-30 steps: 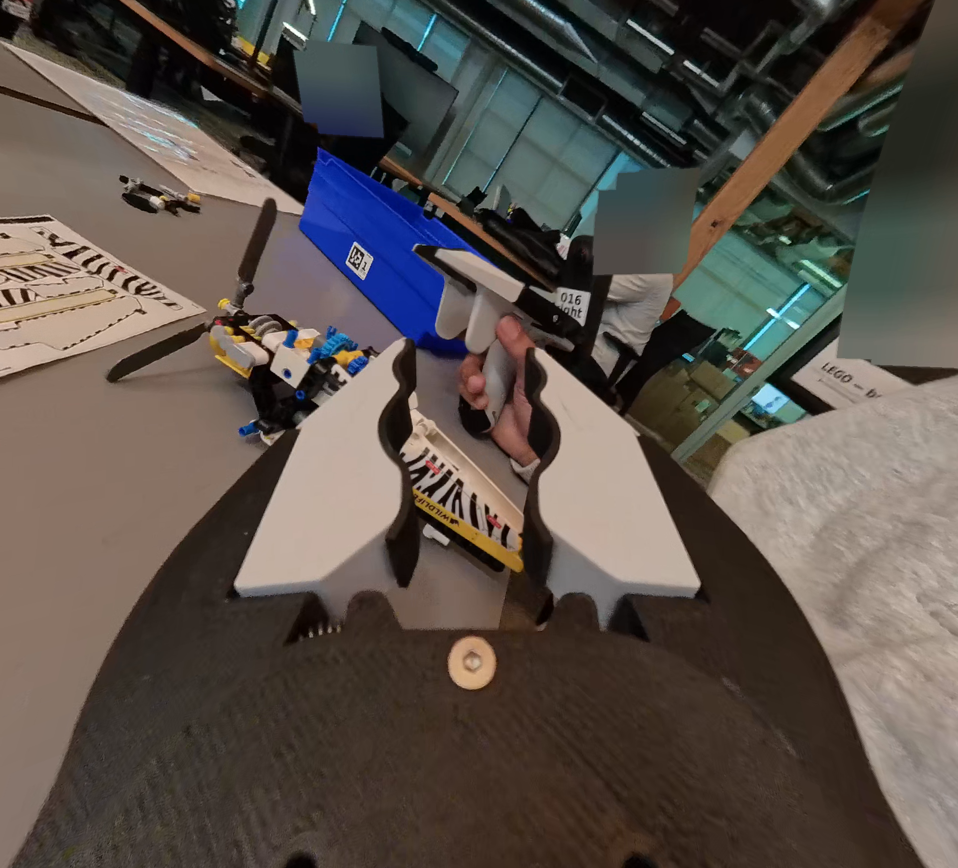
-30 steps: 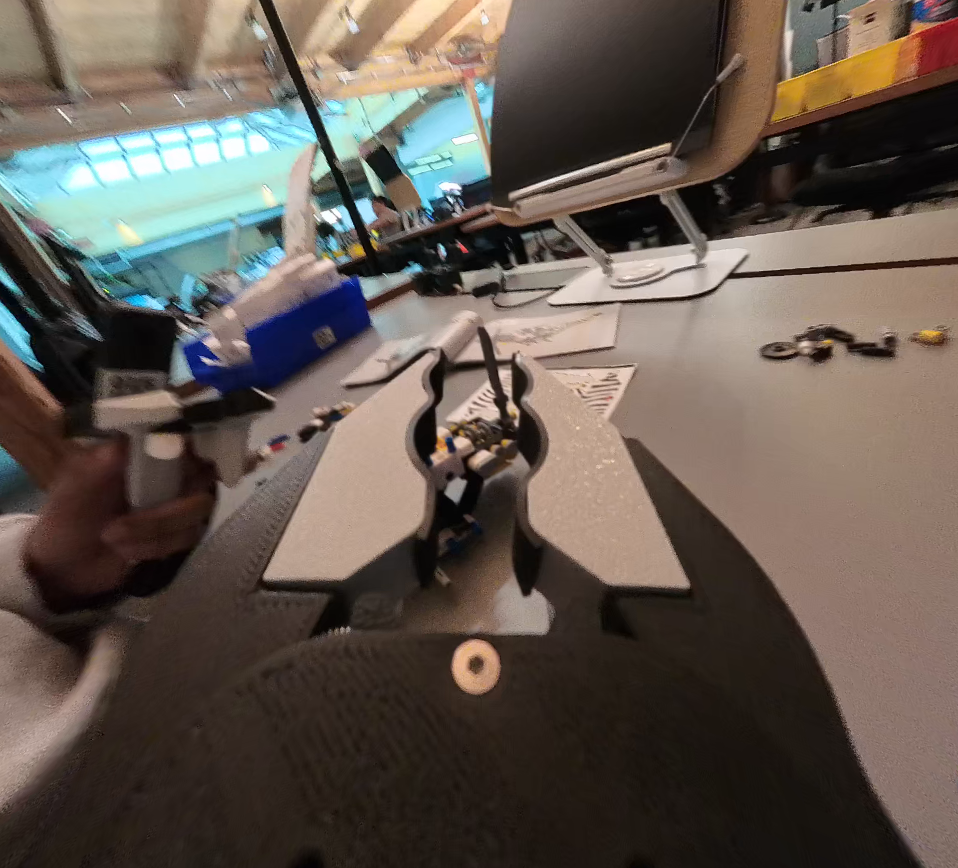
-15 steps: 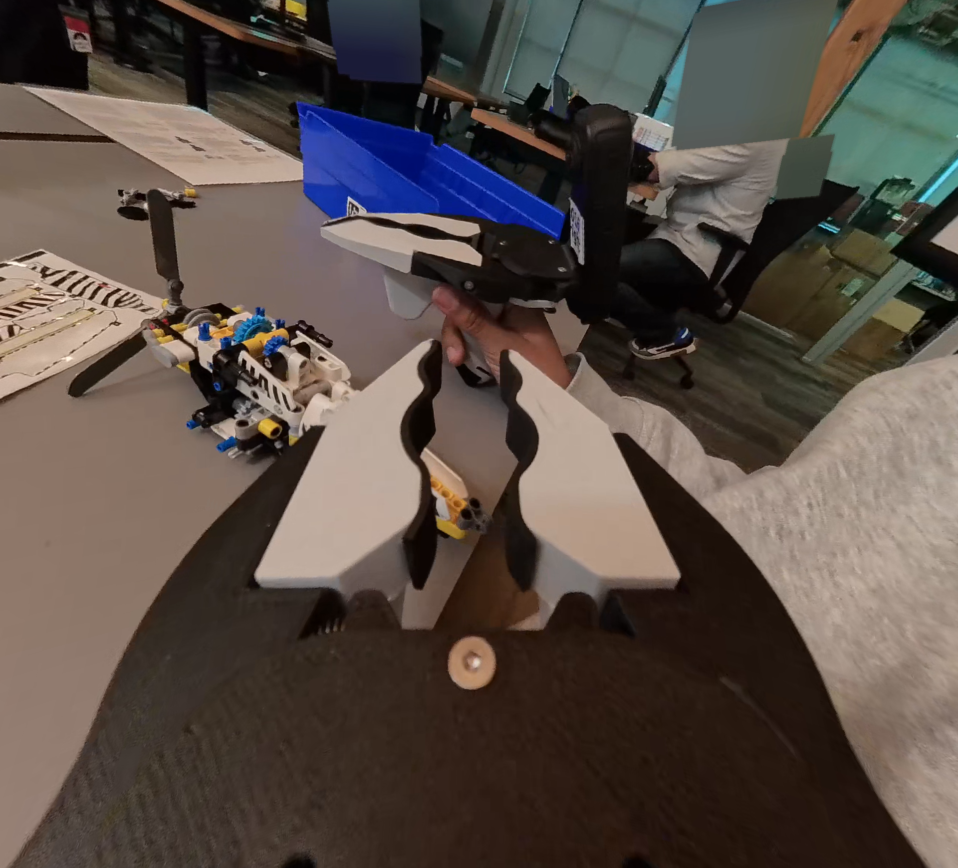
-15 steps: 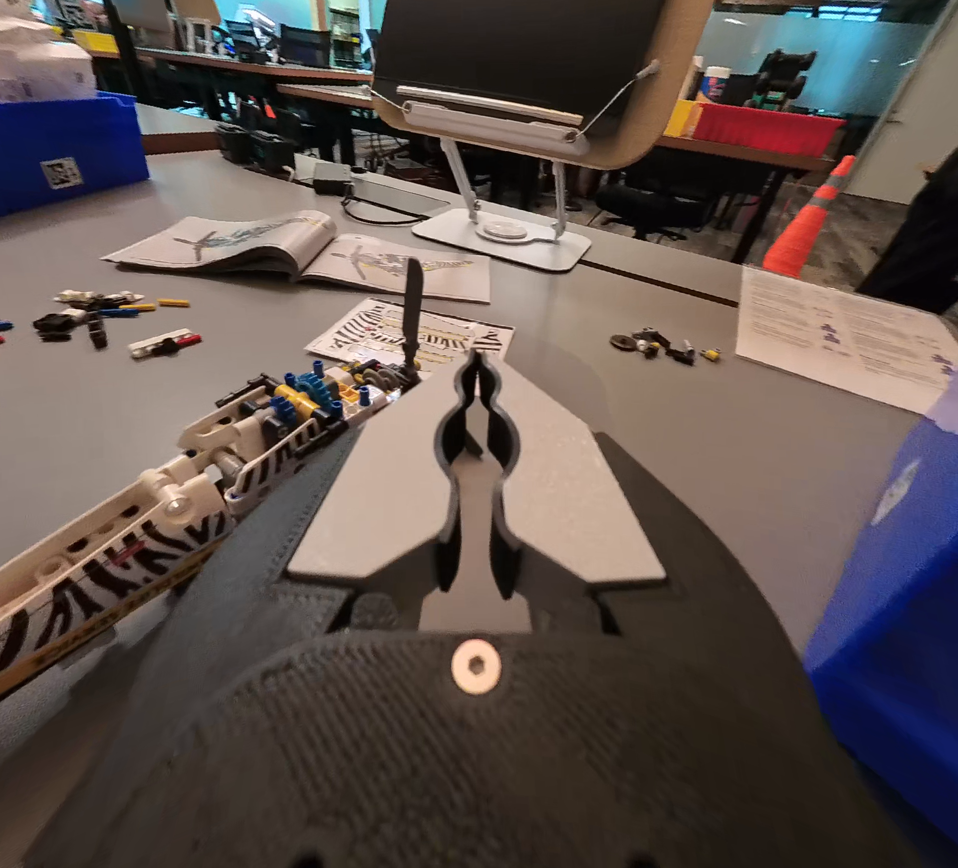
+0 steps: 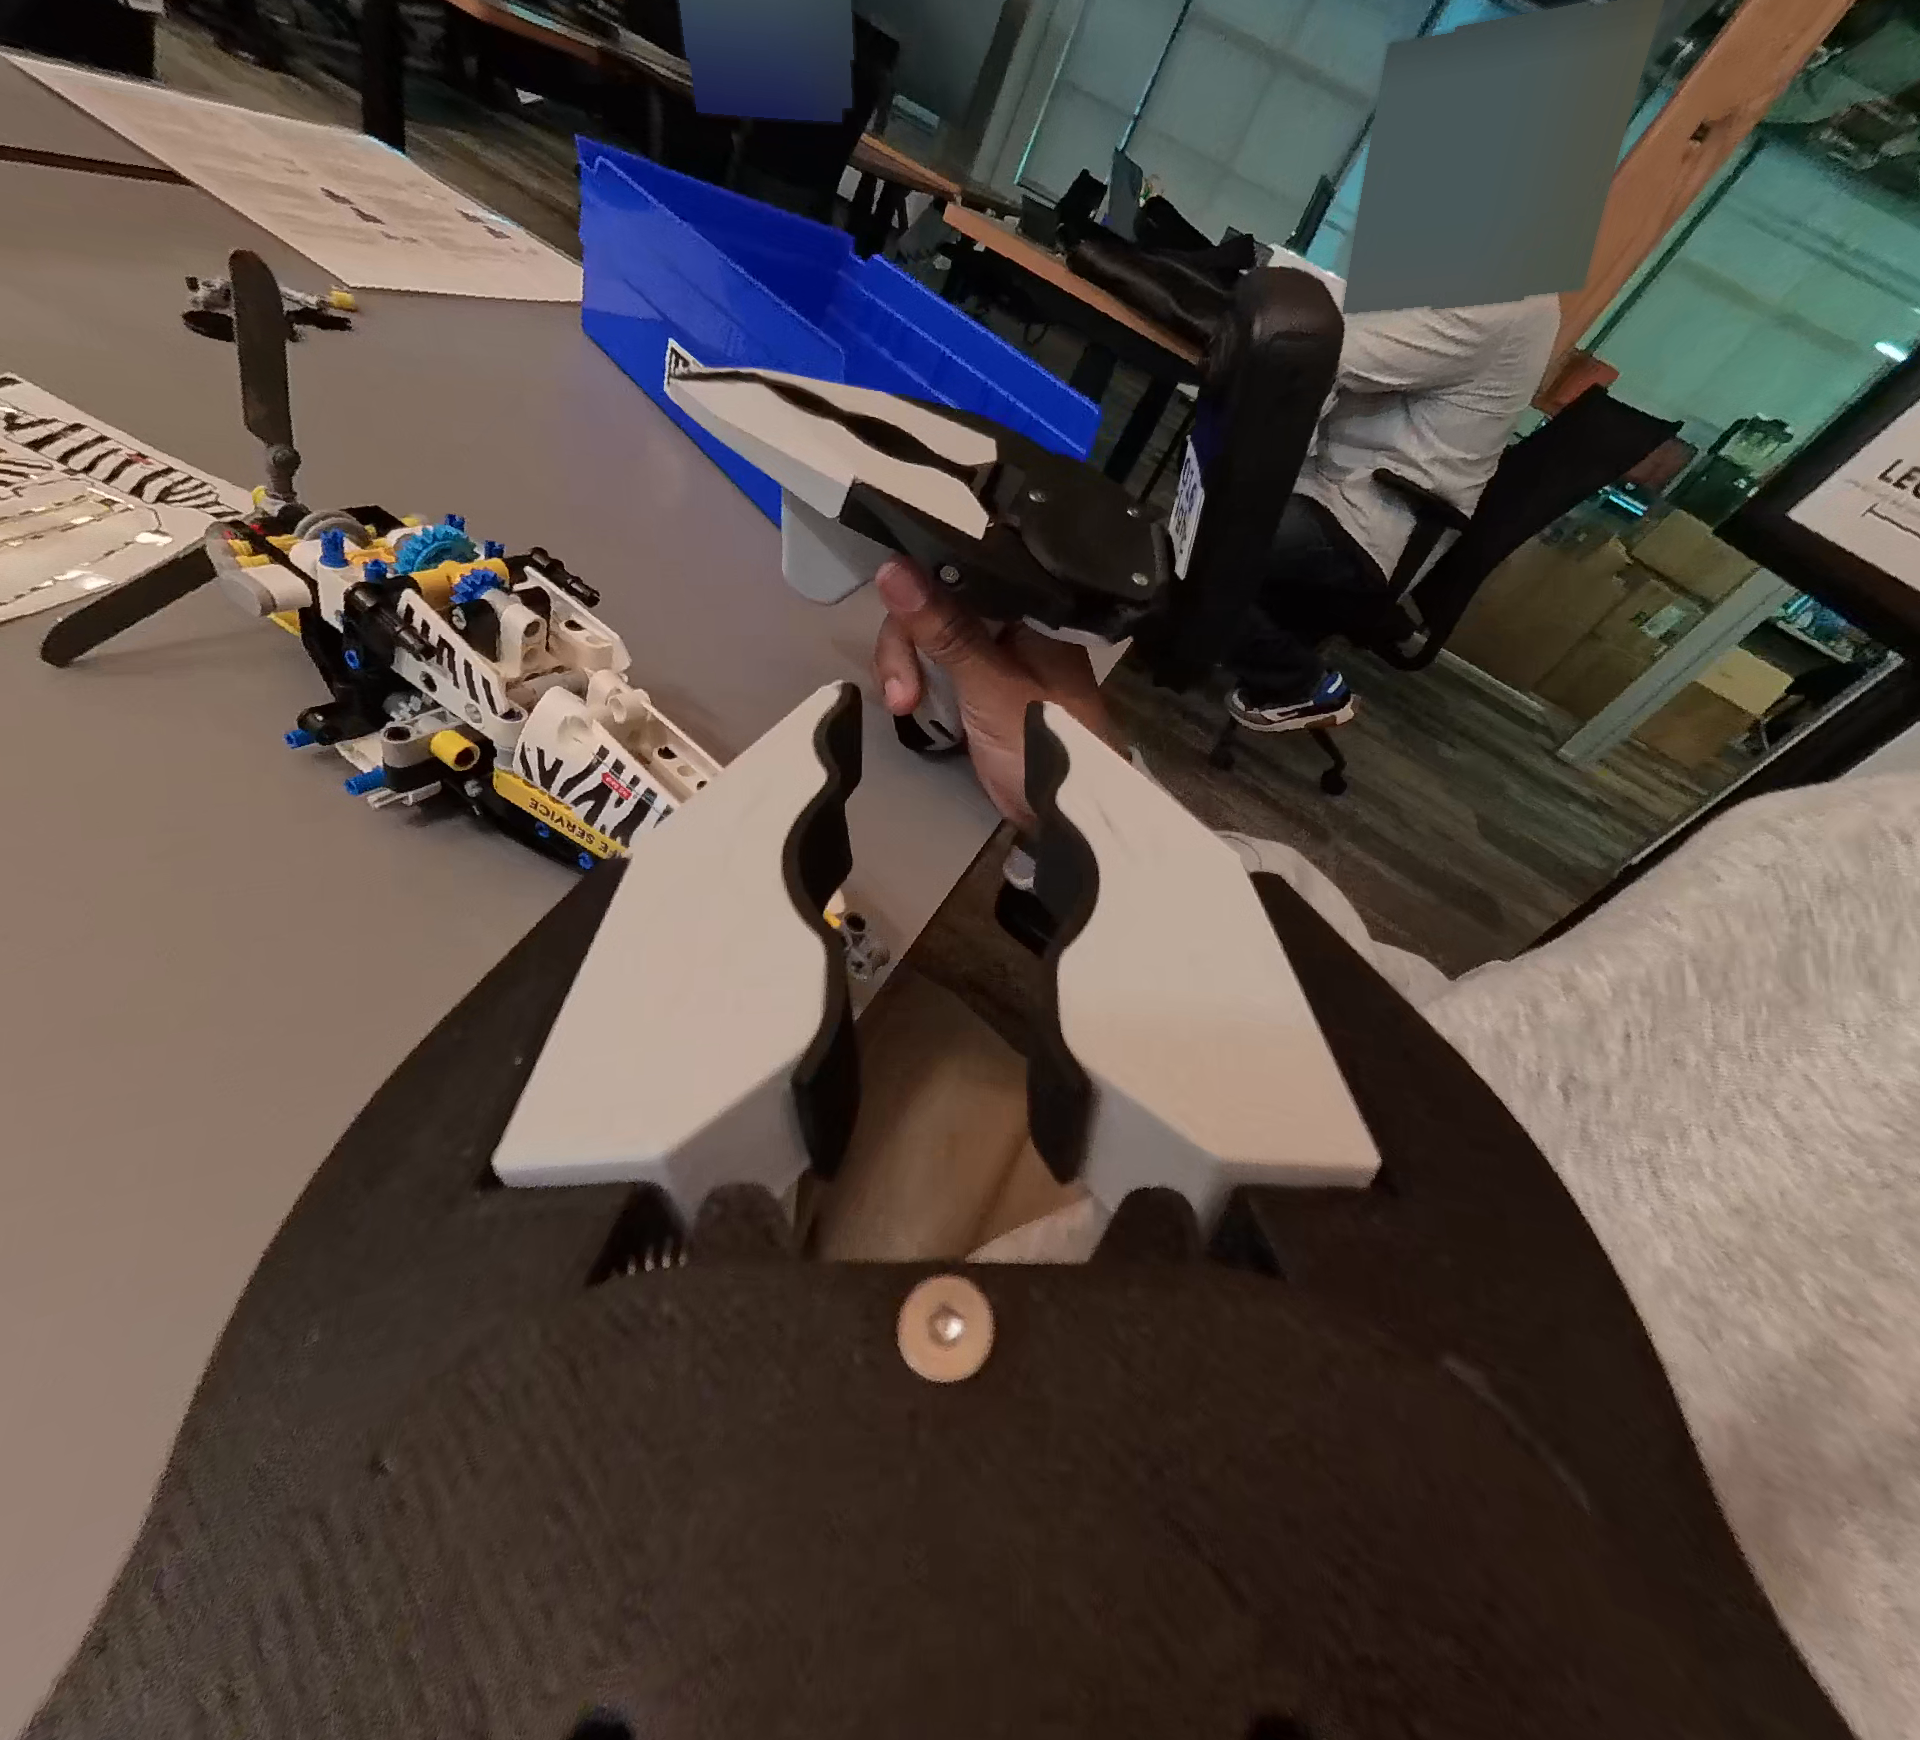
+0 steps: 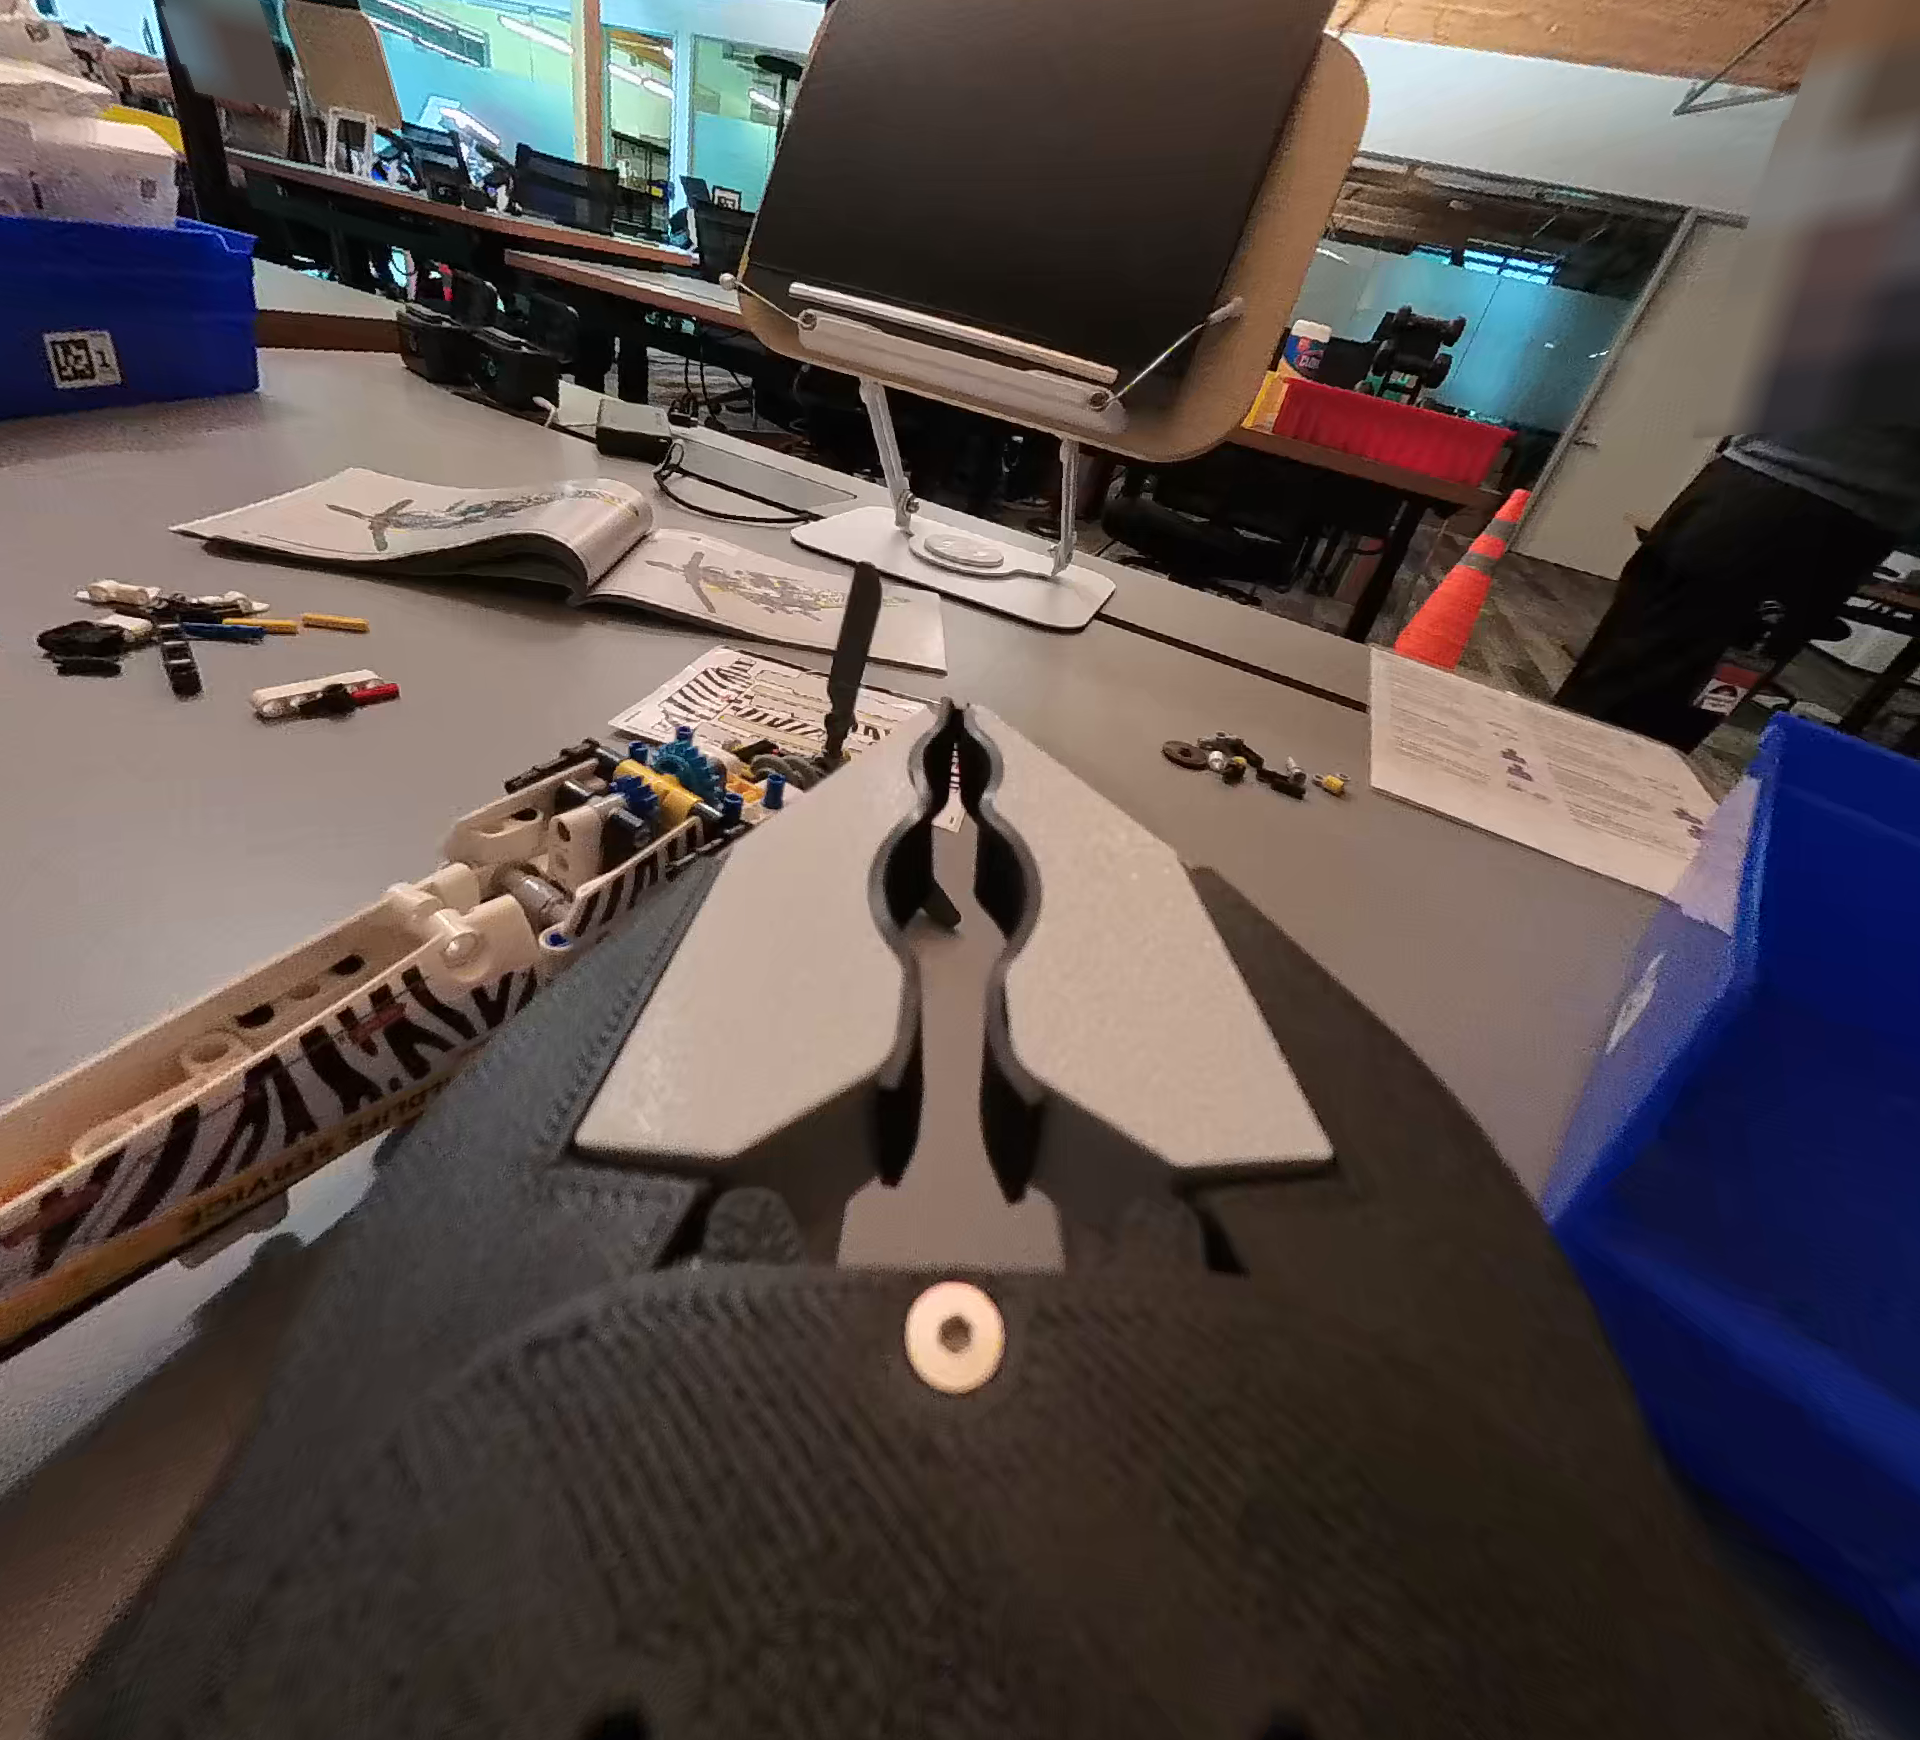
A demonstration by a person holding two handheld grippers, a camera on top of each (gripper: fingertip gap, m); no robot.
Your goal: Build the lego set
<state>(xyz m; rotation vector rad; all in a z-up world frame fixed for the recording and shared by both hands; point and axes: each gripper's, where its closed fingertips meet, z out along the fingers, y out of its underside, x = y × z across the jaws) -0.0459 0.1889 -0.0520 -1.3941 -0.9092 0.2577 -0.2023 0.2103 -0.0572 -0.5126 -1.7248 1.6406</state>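
Let go of the model [image 5: 457,672] a moment ago: now resting on the grey tabletop [image 5: 208,963] at ten o'clock of the left tool [image 5: 940,760], gaping empty. Right tool [image 6: 961,729] pinched nearly closed, holding nothing. Probably fetching parts next.

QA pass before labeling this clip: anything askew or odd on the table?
Only the lego model: it seems tipped on its side, with one rotor blade pointing up and a second blade flat on the table. Its tail ends near the table's edge.
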